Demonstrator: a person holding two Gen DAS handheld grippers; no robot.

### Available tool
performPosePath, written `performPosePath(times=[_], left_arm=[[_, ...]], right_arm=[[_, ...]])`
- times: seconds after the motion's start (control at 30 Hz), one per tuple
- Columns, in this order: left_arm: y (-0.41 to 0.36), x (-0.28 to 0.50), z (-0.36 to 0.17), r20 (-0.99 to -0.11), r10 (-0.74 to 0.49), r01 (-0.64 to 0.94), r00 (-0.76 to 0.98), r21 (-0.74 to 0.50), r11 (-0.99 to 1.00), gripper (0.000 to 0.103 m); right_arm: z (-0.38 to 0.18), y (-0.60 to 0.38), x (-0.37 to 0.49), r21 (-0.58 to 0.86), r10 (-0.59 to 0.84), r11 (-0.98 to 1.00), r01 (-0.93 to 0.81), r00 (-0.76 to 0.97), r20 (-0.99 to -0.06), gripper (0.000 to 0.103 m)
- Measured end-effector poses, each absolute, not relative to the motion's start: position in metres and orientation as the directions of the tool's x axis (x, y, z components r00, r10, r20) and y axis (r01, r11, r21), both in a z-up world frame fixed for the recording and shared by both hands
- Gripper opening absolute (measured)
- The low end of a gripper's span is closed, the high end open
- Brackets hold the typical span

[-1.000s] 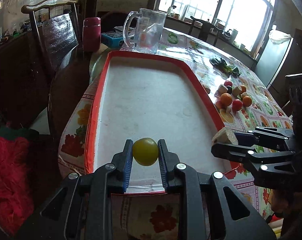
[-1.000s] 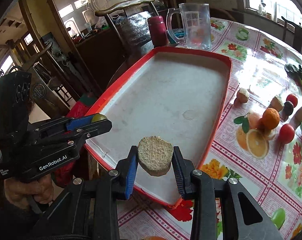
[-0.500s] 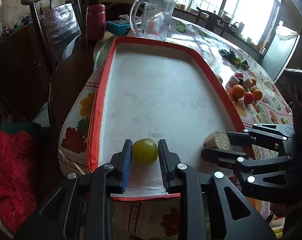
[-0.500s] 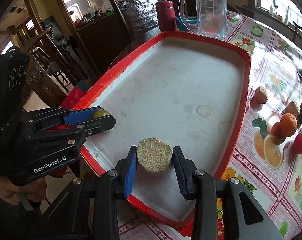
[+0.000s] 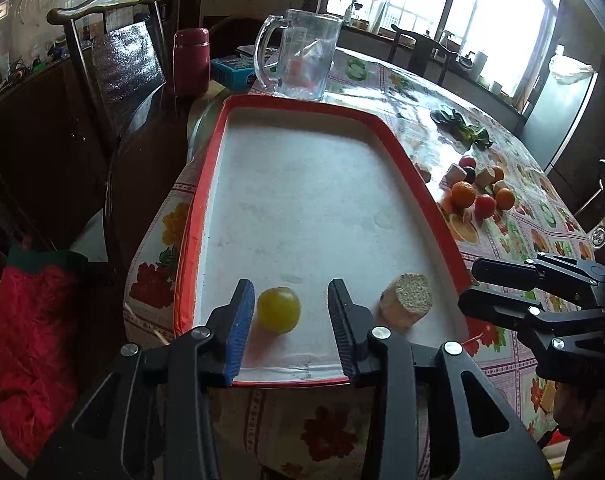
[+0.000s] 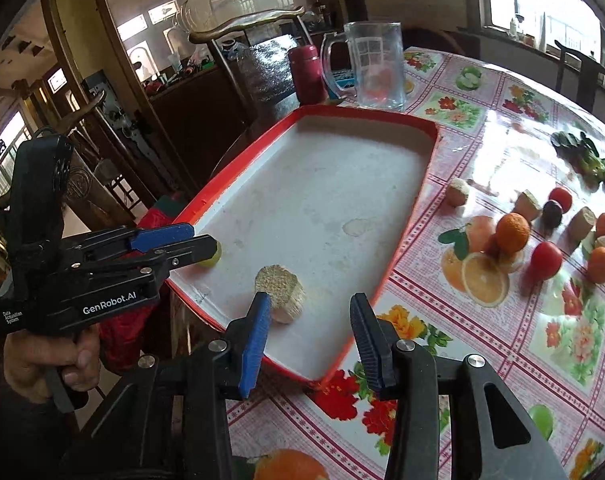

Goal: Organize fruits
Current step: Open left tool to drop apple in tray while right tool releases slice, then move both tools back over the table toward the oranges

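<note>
Left gripper (image 5: pixel 288 312) jaws opening, lemon (image 5: pixel 278 309) loose between | right gripper (image 6: pixel 308 330) jaws opening, empty, chunk (image 6: pixel 280 288) at 11 o'clock | both pitched down over tray (image 5: pixel 206 208)

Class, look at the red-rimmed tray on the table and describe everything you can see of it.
The tray is a long rectangle with rounded corners, a raised red rim and a flat white, scuffed floor that looks like plastic. It lies flat on the flowered tablecloth, its near end at the table's edge. A yellow-green fruit and a tan cut piece rest on its near end. A clear glass mug stands just beyond its far end.
</note>
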State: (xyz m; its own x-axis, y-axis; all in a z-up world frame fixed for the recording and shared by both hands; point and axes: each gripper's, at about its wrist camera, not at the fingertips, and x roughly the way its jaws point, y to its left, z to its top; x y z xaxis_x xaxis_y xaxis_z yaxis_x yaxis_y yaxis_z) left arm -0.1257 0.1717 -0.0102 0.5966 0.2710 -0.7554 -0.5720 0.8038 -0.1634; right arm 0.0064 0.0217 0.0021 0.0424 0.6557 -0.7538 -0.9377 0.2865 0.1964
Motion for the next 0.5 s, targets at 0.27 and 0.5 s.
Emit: performPosePath(times=[0.27, 0.5], left_arm=[[0.144, -0.104, 0.003, -0.740, 0.238, -0.508, 0.630, -0.161, 0.846, 0.036], [0.118, -0.082, 0.005, -0.745, 0.196, -0.452, 0.637, -0.154, 0.879, 0.036]], right_arm=[[0.006, -0.029, 0.037, 0.224, 0.660, 0.403, -0.887, 0.112, -0.743, 0.043], [0.004, -0.063, 0.059, 0.240, 0.657, 0.472, -0.848, 0.156, -0.738, 0.043]])
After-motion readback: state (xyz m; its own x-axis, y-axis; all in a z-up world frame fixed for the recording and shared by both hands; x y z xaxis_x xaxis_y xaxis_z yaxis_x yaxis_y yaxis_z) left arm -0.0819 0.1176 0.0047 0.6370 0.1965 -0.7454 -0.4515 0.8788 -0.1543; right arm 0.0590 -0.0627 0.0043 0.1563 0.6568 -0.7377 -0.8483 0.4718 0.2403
